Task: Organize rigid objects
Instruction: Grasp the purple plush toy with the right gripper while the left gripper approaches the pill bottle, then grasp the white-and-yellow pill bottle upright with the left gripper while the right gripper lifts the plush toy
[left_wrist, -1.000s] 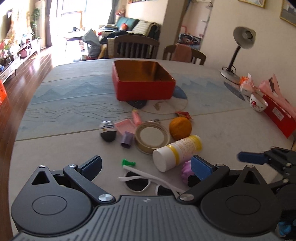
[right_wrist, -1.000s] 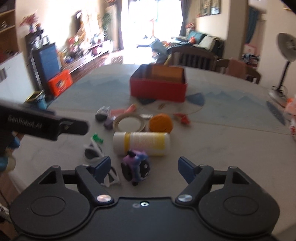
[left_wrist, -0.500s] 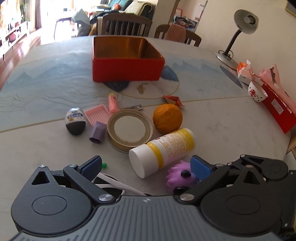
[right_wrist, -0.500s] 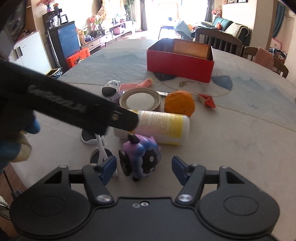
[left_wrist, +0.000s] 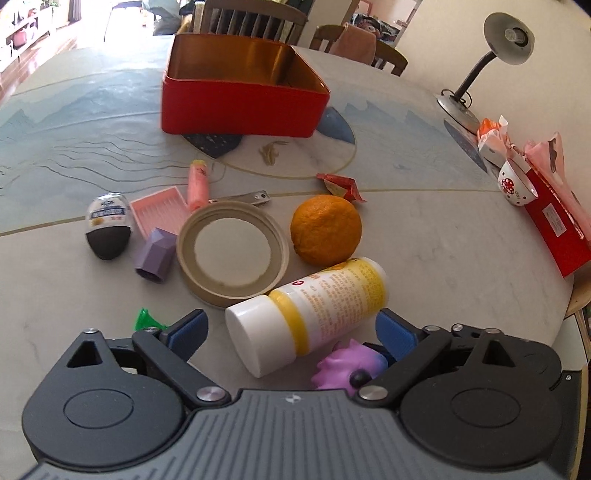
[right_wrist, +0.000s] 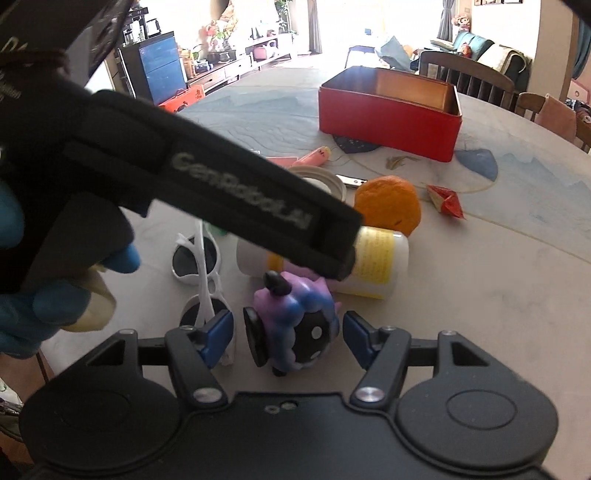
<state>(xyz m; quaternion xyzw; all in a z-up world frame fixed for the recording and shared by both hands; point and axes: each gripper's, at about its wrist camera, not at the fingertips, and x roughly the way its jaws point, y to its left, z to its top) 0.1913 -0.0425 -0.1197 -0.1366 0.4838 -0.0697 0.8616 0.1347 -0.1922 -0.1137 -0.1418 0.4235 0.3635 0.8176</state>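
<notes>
Both grippers are set for a pick-up, neither holding anything yet. The left gripper (left_wrist: 291, 326) is spread wide with the white-capped yellow plastic bottle (left_wrist: 308, 314) lying on its side between its fingertips, not yet touched. The right gripper (right_wrist: 288, 334) is likewise open, its blue pads flanking the purple and black spiky toy figure (right_wrist: 295, 325) standing just ahead of it; the white-framed sunglasses (right_wrist: 201, 277) lie just beside its left finger. Far ahead of both, well apart on the bench (left_wrist: 443, 251), sits the open red metal tin with gold lining (left_wrist: 240, 96), which I take to be the destination. Next, each gripper likely needs to close squarely on its object, then lift clear of the orange fruit (left_wrist: 325, 229) and round cream lid (left_wrist: 232, 251) ahead
</notes>
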